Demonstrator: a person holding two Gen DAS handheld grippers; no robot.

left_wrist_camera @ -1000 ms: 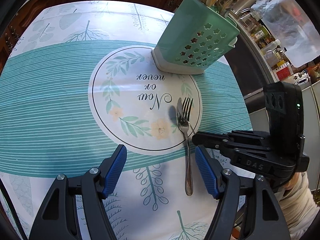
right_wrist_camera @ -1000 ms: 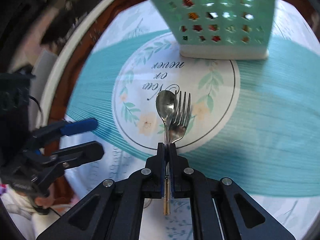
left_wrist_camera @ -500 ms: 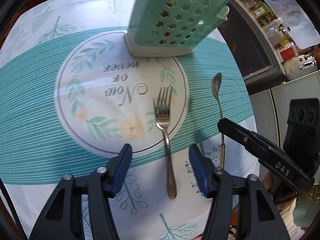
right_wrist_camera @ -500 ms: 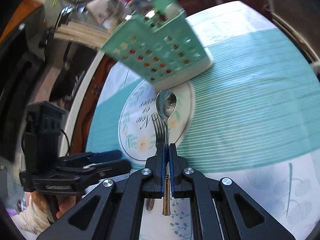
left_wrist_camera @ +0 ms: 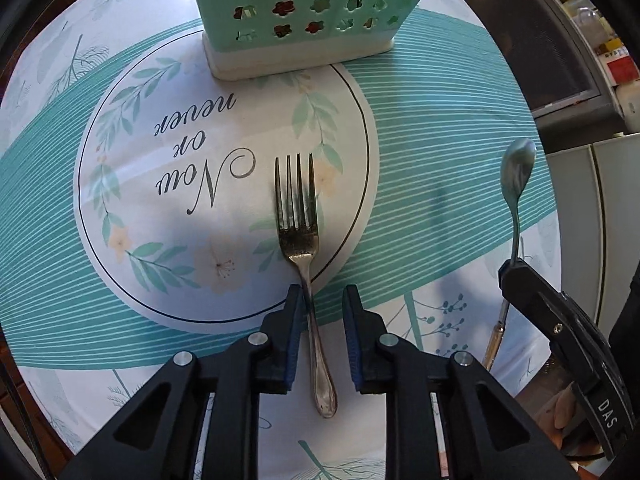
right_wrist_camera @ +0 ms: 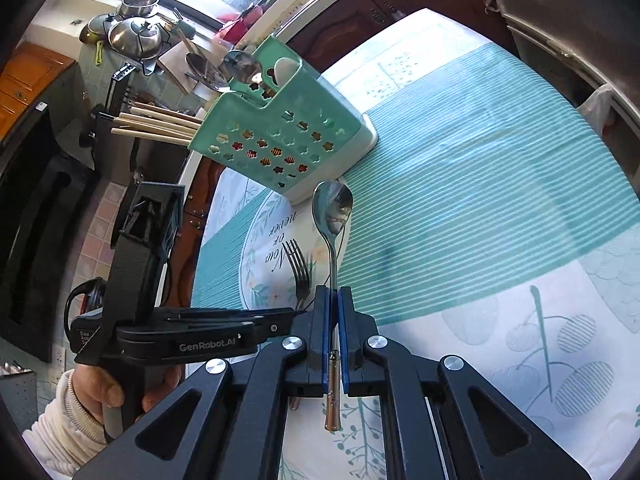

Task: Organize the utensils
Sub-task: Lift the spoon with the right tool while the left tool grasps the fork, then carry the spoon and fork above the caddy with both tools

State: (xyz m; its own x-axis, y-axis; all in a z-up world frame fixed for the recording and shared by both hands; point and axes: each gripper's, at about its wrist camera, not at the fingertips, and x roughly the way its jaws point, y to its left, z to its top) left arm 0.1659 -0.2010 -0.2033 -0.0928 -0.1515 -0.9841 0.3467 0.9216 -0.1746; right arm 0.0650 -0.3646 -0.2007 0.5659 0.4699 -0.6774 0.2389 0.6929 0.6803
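Left tongs [left_wrist_camera: 319, 300] sit low over the tabletop [left_wrist_camera: 440, 128], pointing at the green utensil holder [left_wrist_camera: 304, 12], jaws parted and straddling the neck of the fork [left_wrist_camera: 300, 236]. The inner face of one blue pad [left_wrist_camera: 294, 336] lies just beside the handle; the other pad stands clear of it. The fork lies flat on the cloth, tines toward the holder, its head on the printed white circle. That circle carries script reading "Now or never", seen upside down from this side.

Right tongs [right_wrist_camera: 333, 300] are raised above the cloth and clenched on the handle of the spoon [right_wrist_camera: 332, 216], bowl forward and lifted toward the holder's base [right_wrist_camera: 332, 184], handle end poking out behind the pads. A bare hand [right_wrist_camera: 100, 392] in a white sleeve grips the left device from below. Its side plate reads "GenRobot.AI"; in the left view, the right device shows "DAS" on its edge. The holder [right_wrist_camera: 280, 136] stands upright on the cloth with chopsticks [right_wrist_camera: 156, 124] and spoons in it.
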